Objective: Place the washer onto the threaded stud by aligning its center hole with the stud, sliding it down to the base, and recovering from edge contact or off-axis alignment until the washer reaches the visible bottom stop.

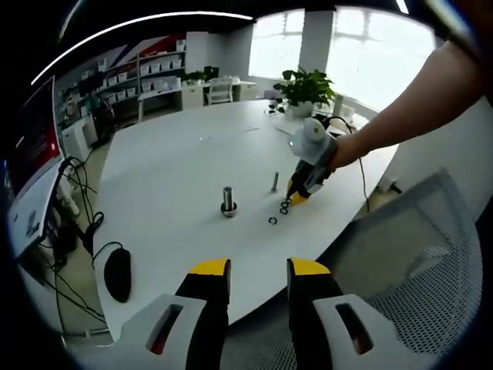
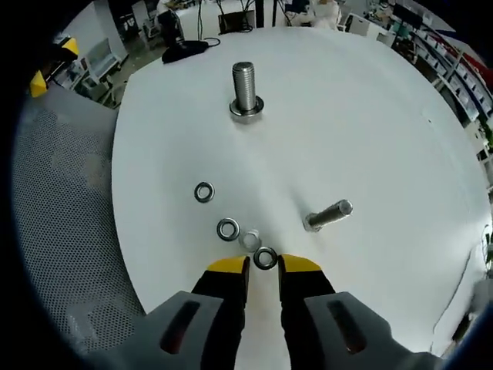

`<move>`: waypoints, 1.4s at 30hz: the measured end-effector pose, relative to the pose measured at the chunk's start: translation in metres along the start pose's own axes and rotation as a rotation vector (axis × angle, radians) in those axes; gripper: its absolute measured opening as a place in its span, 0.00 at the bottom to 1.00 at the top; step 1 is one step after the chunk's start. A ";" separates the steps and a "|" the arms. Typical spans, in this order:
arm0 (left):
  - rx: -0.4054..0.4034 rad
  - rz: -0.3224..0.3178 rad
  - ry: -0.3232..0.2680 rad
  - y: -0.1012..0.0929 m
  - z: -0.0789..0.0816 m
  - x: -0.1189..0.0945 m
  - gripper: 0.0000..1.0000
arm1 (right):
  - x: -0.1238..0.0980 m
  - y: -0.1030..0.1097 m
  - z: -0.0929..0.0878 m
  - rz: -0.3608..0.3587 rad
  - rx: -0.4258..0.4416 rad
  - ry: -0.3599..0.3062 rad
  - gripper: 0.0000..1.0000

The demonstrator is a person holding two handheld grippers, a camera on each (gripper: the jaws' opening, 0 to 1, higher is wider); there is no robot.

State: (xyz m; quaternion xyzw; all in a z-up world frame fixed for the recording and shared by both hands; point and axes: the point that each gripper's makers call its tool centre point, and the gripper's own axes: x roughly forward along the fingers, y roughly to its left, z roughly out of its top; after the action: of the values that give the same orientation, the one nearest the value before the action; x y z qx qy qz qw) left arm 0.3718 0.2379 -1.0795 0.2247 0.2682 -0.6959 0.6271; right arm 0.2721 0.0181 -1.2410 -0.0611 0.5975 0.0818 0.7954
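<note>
An upright threaded stud [image 2: 245,86] stands on its wide base mid-table, also seen as the stud [image 1: 229,200] in the left gripper view. Several loose washers lie near the table edge: one washer [image 2: 265,258] sits right at the mouth of my right gripper [image 2: 263,267], whose jaws stand a narrow gap apart, and two other washers [image 2: 228,229] [image 2: 204,192] lie farther out. In the left gripper view the right gripper [image 1: 296,199] is down at the washers [image 1: 283,206]. My left gripper [image 1: 259,270] hangs open off the table edge, with nothing between its jaws.
A smaller bolt [image 2: 329,214] [image 1: 275,182] stands beside the washers. A black mouse [image 1: 118,274] lies at the table's left edge with cables beyond it. A mesh chair [image 1: 416,262] sits close to the table edge. A potted plant [image 1: 308,89] stands at the far side.
</note>
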 end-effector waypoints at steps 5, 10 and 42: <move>0.005 0.003 0.006 0.000 -0.001 0.000 0.27 | -0.003 0.003 0.003 0.036 -0.081 0.116 0.16; 0.005 0.004 0.010 0.000 -0.002 0.000 0.27 | 0.009 -0.003 0.002 0.023 -0.141 0.190 0.17; 0.008 0.002 0.009 0.002 -0.004 0.000 0.27 | -0.003 0.006 -0.001 -0.058 0.060 0.099 0.14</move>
State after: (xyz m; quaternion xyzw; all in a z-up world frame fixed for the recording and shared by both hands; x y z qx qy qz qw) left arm 0.3735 0.2399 -1.0828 0.2306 0.2678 -0.6954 0.6257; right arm 0.2689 0.0233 -1.2383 -0.0587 0.6363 0.0376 0.7683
